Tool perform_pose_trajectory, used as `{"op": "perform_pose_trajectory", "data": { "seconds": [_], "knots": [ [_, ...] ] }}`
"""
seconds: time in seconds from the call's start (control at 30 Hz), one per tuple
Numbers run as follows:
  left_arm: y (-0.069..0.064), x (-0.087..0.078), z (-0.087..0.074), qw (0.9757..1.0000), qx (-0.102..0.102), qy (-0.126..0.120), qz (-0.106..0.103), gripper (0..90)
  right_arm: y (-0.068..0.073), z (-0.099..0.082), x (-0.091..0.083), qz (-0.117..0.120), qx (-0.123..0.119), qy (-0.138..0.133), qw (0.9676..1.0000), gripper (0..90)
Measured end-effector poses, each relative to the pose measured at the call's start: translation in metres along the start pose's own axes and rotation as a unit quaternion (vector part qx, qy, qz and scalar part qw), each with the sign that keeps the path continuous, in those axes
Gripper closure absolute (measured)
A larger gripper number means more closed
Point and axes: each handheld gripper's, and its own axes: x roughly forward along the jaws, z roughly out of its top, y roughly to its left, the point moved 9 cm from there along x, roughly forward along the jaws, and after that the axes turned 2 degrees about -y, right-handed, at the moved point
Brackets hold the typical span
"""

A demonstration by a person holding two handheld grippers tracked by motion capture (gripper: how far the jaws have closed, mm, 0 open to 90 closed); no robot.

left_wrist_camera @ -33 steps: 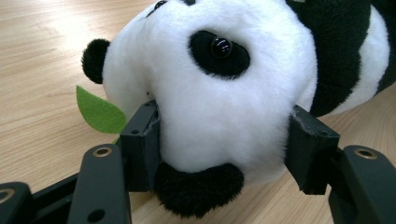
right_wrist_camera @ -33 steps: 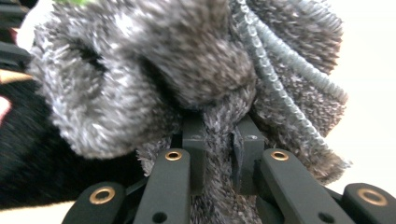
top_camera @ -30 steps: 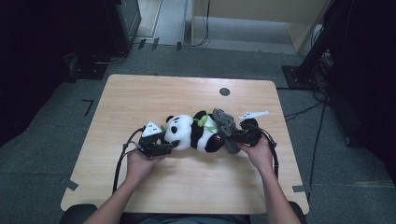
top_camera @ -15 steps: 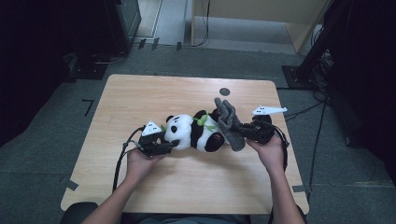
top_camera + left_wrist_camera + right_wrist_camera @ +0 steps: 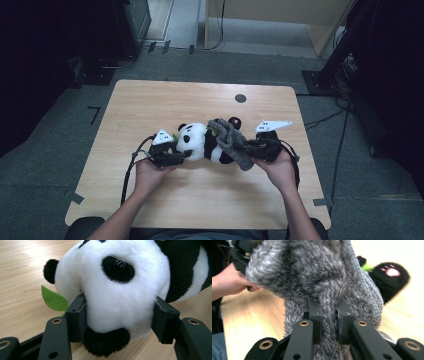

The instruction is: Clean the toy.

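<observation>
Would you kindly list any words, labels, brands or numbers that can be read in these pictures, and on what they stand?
None: no readable text stands on the panda plush, the grey sock, the wooden table, the left gripper or the right gripper.

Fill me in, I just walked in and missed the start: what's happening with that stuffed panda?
A person at the wooden table works two handheld tools. The left claw clamps the plush panda's head, pinning the toy on its side. The right claw pinches a fuzzy grey sock that drapes over the panda's body, near its foot with the pink paw pad. The sock isn't on the panda yet.
</observation>
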Motion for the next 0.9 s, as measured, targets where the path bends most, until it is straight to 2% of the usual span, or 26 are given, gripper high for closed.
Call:
{"op": "perform_pose_trajectory", "data": {
  "seconds": [0.1, 0.2, 0.3, 0.33, 0.43, 0.5, 0.63, 0.77, 0.87, 0.9],
  "knots": [
    [0.000, 0.000, 0.000, 1.0000, 0.001, -0.001, 0.000, 38.9, -0.011, -0.005, -0.002, -0.011, 0.015, -0.001, 0.9998, 79.5],
    [0.000, 0.000, 0.000, 1.0000, 0.000, -0.001, 0.001, 38.8, -0.021, -0.014, -0.001, -0.022, 0.028, 0.009, 0.9993, 80.1],
    [0.000, 0.000, -0.001, 1.0000, 0.003, 0.000, 0.001, 38.9, -0.023, -0.021, 0.004, -0.002, 0.036, 0.018, 0.9992, 80.5],
    [0.000, 0.000, -0.001, 1.0000, 0.002, 0.000, 0.001, 38.9, -0.024, -0.023, 0.006, -0.003, 0.039, 0.024, 0.9989, 80.5],
    [0.000, 0.000, -0.001, 1.0000, 0.001, 0.000, 0.001, 38.8, -0.028, -0.027, 0.009, -0.012, 0.037, 0.030, 0.9988, 80.6],
    [0.000, 0.000, -0.001, 1.0000, 0.002, 0.000, 0.001, 38.8, -0.031, -0.032, 0.013, -0.022, 0.036, 0.044, 0.9982, 80.8],
    [0.000, 0.000, -0.001, 1.0000, 0.001, -0.002, 0.000, 38.8, -0.037, -0.040, 0.019, -0.022, 0.042, 0.053, 0.9975, 80.9],
    [0.001, 0.000, 0.000, 1.0000, -0.003, -0.007, -0.003, 38.6, -0.045, -0.047, 0.021, -0.037, 0.046, 0.069, 0.9959, 80.9],
    [0.001, 0.000, 0.000, 0.9999, -0.007, -0.009, -0.005, 38.5, -0.048, -0.044, 0.018, -0.024, 0.061, 0.054, 0.9964, 81.2],
    [0.001, 0.000, 0.000, 0.9999, -0.007, -0.010, -0.005, 38.5, -0.049, -0.042, 0.015, -0.025, 0.059, 0.047, 0.9969, 81.4]
  ]
}}
